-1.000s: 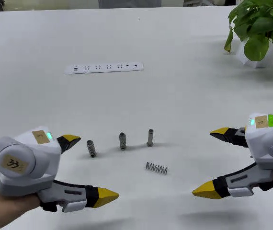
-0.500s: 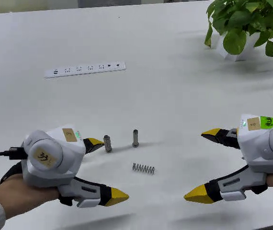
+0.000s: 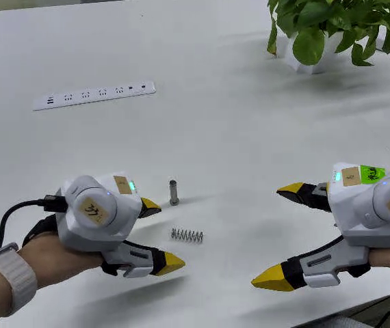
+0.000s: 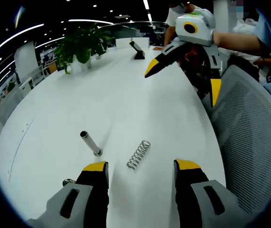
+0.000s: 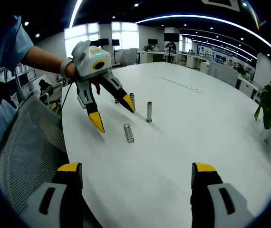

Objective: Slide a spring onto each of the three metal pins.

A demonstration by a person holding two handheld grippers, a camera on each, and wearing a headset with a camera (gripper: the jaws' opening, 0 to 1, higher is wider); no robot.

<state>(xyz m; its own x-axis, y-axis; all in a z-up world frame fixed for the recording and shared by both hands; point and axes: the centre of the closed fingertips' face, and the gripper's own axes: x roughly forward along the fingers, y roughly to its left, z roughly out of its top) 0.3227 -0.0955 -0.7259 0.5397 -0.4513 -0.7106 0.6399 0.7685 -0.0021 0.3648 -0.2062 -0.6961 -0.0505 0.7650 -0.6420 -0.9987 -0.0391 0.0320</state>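
A loose spring lies flat on the white table, just in front of a bare upright metal pin. My left gripper is open, its yellow tips on either side of the spring's left end; its own view has the spring and bare pin just ahead of the jaws. A pin that carries a spring stands beside the left gripper. My right gripper is open and empty, well to the right of the spring.
A white power strip lies at the back left. A potted plant stands at the back right. The table's front edge runs close under the right gripper. A mesh chair sits beside the table.
My left gripper has moved right toward the loose spring and now covers the two sprung pins in the head view. The head camera has shifted. The right gripper has barely moved.
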